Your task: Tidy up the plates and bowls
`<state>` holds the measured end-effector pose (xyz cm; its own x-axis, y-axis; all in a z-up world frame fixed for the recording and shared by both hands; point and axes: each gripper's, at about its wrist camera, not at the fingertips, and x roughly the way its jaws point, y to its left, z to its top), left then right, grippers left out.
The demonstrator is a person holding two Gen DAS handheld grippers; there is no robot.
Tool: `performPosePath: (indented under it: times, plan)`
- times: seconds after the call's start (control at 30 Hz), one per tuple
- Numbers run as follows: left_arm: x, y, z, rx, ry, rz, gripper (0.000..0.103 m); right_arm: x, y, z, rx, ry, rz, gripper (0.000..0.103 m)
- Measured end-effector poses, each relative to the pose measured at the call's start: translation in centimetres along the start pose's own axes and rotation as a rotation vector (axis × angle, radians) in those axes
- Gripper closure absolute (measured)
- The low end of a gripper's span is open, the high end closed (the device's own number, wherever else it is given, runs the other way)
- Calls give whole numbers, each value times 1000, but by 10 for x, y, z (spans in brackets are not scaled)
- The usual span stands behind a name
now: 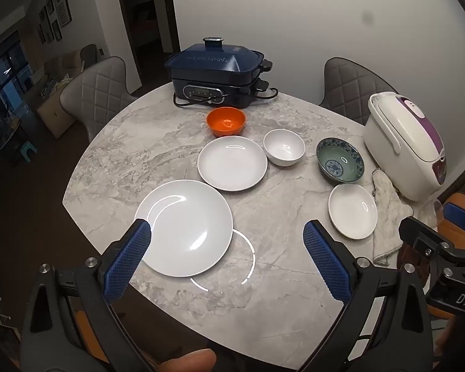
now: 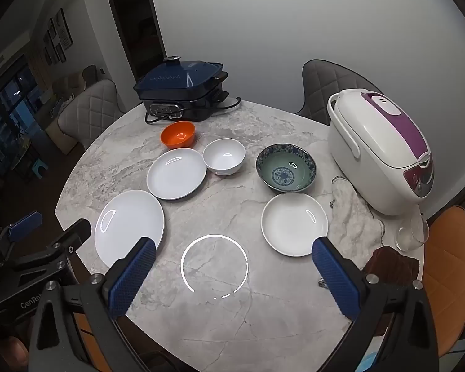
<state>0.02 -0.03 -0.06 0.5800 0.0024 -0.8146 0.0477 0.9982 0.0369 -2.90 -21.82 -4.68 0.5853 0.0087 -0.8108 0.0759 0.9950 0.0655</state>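
Both hand-held grippers are hovering with jaws spread wide and gripping nothing: the left hand-held gripper (image 1: 226, 235) over the large white plate (image 1: 184, 228) at 7 o'clock on the marble worktop (image 1: 124, 155), the right hand-held gripper (image 2: 234, 252) near the small white plate (image 2: 294, 223) at 4 o'clock. The medium white plate (image 1: 232, 162) and white bowl (image 1: 283, 146) are sitting at centre, touching; the orange bowl (image 1: 226, 121) at 12, the blue patterned bowl (image 1: 340, 159) at 2.

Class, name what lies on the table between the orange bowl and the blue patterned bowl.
The small white bowl sits between the orange bowl and blue patterned bowl; both views show it.
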Motion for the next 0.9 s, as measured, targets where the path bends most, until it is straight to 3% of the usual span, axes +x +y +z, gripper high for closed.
performPosePath:
  times: [0.9]
  plan:
    - [14,2,-3,-23,23,-25,3,6,3,-1,-1,4,-2,0]
